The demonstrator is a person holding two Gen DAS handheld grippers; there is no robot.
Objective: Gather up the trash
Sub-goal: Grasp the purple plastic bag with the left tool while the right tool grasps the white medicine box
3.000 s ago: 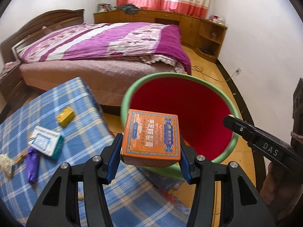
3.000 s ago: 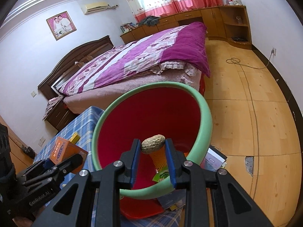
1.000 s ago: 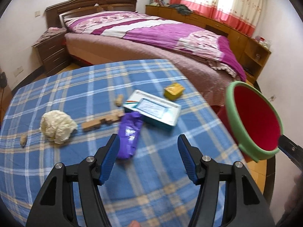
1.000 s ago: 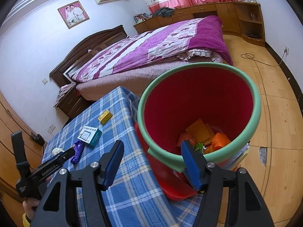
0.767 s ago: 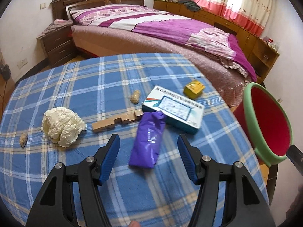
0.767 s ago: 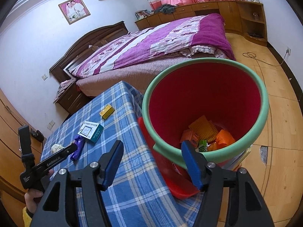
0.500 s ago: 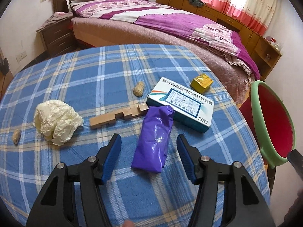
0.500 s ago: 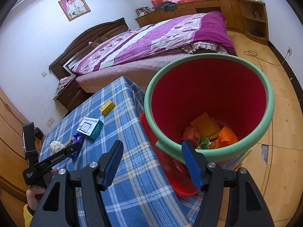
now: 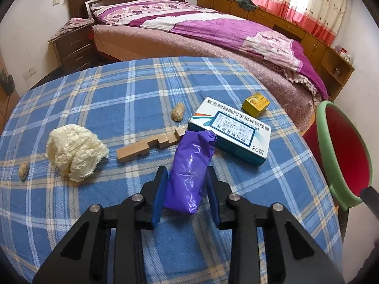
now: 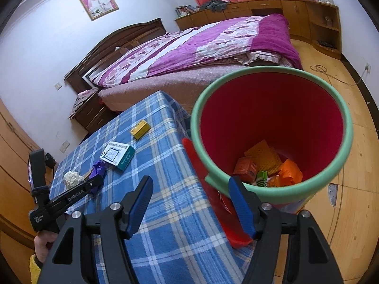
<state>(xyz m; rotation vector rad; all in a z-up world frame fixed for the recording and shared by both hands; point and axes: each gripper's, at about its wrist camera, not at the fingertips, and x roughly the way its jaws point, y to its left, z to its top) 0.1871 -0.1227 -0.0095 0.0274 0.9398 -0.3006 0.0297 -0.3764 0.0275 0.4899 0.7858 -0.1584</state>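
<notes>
A purple plastic wrapper [image 9: 190, 168] lies on the blue checked tablecloth [image 9: 94, 108]. My left gripper [image 9: 187, 177] stands around it, jaws closing against its sides, wrapper still on the cloth. Beside it lie a white and teal medicine box [image 9: 233, 133], a yellow box [image 9: 255, 104], a wooden strip [image 9: 146, 145], a crumpled white tissue [image 9: 73, 149] and two peanuts [image 9: 178, 111]. The red bin with a green rim [image 10: 272, 127] stands at the table's right edge and holds orange packets [image 10: 260, 163]. My right gripper [image 10: 191, 196] is open and empty above the table edge by the bin.
A bed with a purple cover [image 9: 213, 30] stands beyond the table, with a nightstand [image 9: 73, 42] to its left. Wooden cabinets [image 10: 296, 16] line the far wall. A cable [image 10: 331, 73] lies on the wooden floor to the right of the bin.
Both grippers dropped their items into the bin and opened. My left gripper swung to the table, came down over the purple wrapper and narrowed its jaws around it. The right gripper drew back slightly.
</notes>
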